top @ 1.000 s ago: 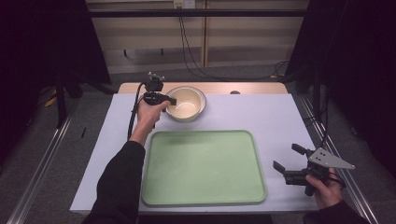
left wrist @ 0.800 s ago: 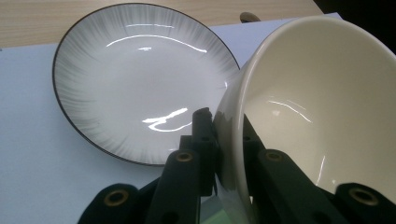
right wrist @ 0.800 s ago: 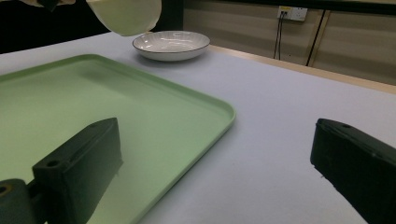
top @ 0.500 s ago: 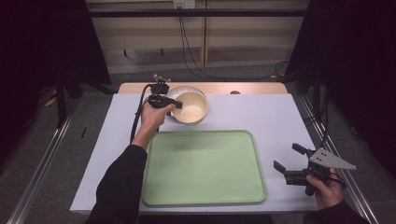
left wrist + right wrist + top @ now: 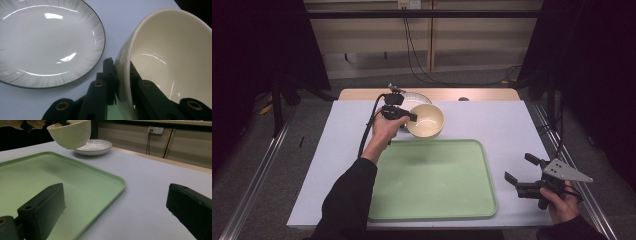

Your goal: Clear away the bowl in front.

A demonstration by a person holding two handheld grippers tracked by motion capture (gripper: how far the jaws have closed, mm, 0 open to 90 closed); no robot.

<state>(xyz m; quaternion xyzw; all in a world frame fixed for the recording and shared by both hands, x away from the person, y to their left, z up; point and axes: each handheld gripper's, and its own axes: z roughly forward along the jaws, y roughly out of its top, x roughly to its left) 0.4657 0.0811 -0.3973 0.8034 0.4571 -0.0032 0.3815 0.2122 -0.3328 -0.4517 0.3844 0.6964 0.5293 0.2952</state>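
Table point(image 5: 512, 125) pale lilac, dark room, left gripper point(image 5: 409, 116) pinching bowl point(image 5: 427, 120) rim, right gripper point(image 5: 523, 175) spread.

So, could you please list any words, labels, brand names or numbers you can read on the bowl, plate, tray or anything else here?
None: no readable text anywhere.
The cream bowl, the white plate with its dark rim, and the green tray are all unmarked.
The wall socket behind the table carries no legible marking; it is too small to tell.

cream bowl point(image 5: 426, 120) | empty, tilted | lifted off table, above green tray's far edge
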